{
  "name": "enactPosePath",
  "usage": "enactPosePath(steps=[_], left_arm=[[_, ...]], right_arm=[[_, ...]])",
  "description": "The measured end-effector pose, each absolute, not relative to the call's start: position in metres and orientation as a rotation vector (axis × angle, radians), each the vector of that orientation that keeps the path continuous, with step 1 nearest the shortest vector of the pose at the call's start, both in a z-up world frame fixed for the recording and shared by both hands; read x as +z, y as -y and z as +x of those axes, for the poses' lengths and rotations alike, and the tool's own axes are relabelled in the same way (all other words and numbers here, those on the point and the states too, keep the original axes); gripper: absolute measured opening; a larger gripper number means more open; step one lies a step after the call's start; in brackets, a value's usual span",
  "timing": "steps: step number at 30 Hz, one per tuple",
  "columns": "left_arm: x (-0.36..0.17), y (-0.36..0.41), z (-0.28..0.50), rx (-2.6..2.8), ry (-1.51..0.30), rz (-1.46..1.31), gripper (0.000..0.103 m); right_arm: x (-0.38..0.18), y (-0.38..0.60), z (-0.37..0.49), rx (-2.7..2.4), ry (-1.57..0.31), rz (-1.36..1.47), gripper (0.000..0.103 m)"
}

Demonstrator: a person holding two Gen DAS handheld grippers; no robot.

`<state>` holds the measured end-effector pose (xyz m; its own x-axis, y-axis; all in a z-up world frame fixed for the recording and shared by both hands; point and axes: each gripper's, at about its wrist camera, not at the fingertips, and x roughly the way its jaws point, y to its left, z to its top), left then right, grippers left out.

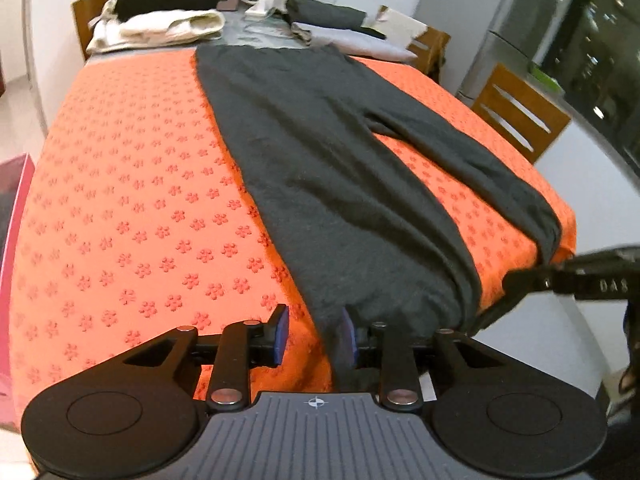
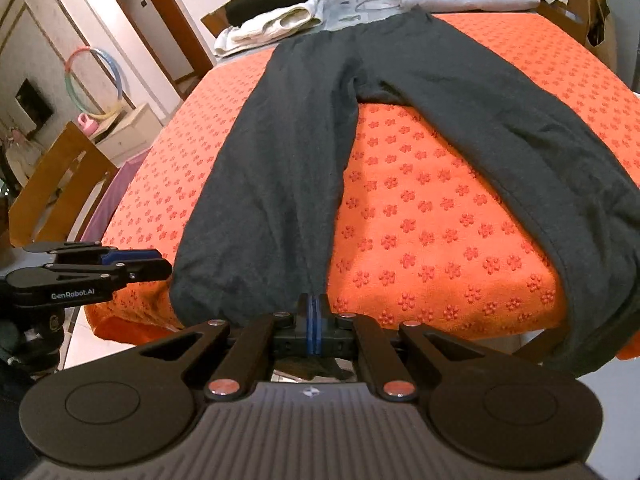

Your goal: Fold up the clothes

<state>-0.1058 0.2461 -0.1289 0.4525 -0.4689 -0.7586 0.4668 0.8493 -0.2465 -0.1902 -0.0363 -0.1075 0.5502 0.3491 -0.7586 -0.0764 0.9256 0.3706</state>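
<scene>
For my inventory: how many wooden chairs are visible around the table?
4: far left, far right, right side, left side. Others may be hidden.

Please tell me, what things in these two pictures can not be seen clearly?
1. Right wrist view: whether the right gripper pinches the trousers; its shut jaws cover the hem.
2. Left wrist view: the same hem drops behind the left gripper.
3. Left wrist view: folded clothes at the far end, blurred and small.

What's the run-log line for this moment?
trousers: flat on orange mat | left gripper: open, at leg hem | right gripper: shut, same hem, grip unclear
</scene>
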Motion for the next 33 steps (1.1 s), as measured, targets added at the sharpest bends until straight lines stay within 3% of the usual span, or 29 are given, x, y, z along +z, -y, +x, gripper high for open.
enactPosePath(steps=[3,6,7,8,9,11,20,26,33], left_arm=[[-0.134,-0.241,-0.101,-0.571,-0.95,-0.025,0.032],[-0.136,-0.238,-0.103,-0.558,-0.942,-0.003,0.03],[-0.136,-0.237,-0.104,-0.553,-0.938,0.007,0.013],[-0.137,-0.236,-0.105,-0.548,-0.934,0.017,0.003],[-0.136,-0.237,-0.105,-0.541,-0.929,0.018,0.002],[-0.126,-0.243,-0.108,-0.527,-0.889,0.0,0.002],[-0.063,-0.285,-0.109,-0.473,-0.766,-0.098,0.002],[-0.085,-0.281,-0.109,-0.485,-0.843,-0.041,0.004],[-0.108,-0.258,-0.113,-0.597,-0.918,-0.024,0.02]], right_arm=[[-0.11,0.03,-0.182,0.261,-0.952,0.304,0.025],[-0.117,0.023,-0.173,0.26,-0.956,0.271,0.028],[-0.12,0.021,-0.171,0.26,-0.96,0.262,0.028],[-0.123,0.02,-0.169,0.262,-0.969,0.256,0.027],[-0.125,0.019,-0.168,0.267,-0.971,0.251,0.02],[-0.125,0.018,-0.167,0.277,-0.972,0.247,0.004],[-0.073,0.037,-0.186,0.356,-0.905,0.434,0.004],[-0.093,0.041,-0.186,0.272,-0.961,0.423,0.004],[-0.129,0.032,-0.196,0.213,-1.085,0.274,0.003]])
